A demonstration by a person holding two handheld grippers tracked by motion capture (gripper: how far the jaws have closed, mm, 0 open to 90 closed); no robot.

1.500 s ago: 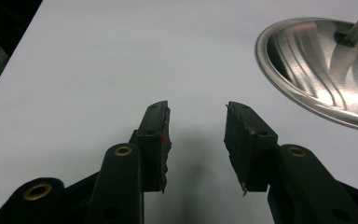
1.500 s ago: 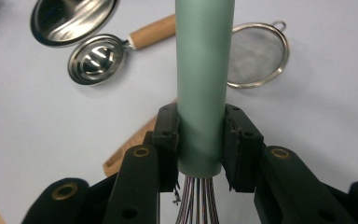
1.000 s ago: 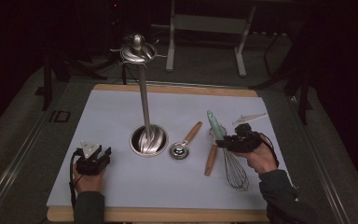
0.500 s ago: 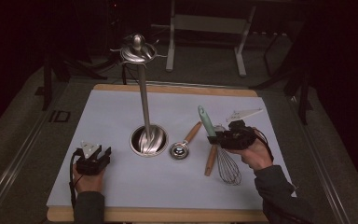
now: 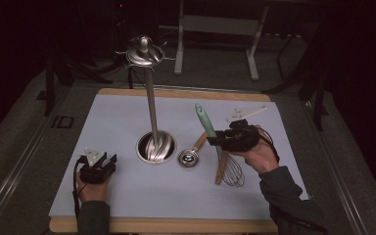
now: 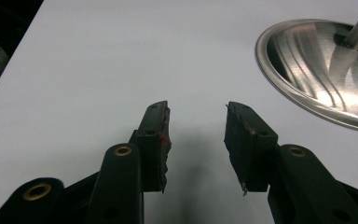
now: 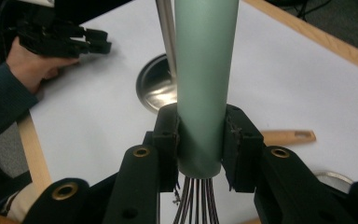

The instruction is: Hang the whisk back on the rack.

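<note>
A whisk with a pale green handle (image 5: 204, 119) and wire head (image 5: 233, 172) stands tilted, handle raised toward the far side. My right gripper (image 5: 215, 139) is shut on the handle's lower end, just above the wires; in the right gripper view both pads press the green handle (image 7: 205, 70) with the wires (image 7: 196, 200) hanging below. My left gripper (image 5: 101, 164) rests at the front left of the white mat, open with nothing between its jaws (image 6: 196, 140). A steel utensil stand has its round base (image 5: 155, 147) mid-mat and its hooked top (image 5: 144, 52) high on a thin pole.
A small metal measuring cup (image 5: 188, 157) with a wooden handle lies between the stand base and the whisk. A second wooden handle (image 5: 221, 170) lies under the whisk. The white mat (image 5: 127, 117) covers a wooden board; dark floor and table legs lie beyond.
My right gripper has risen and shifted left toward the stand, tipping the whisk's green handle up from the mat. The left gripper has stayed still.
</note>
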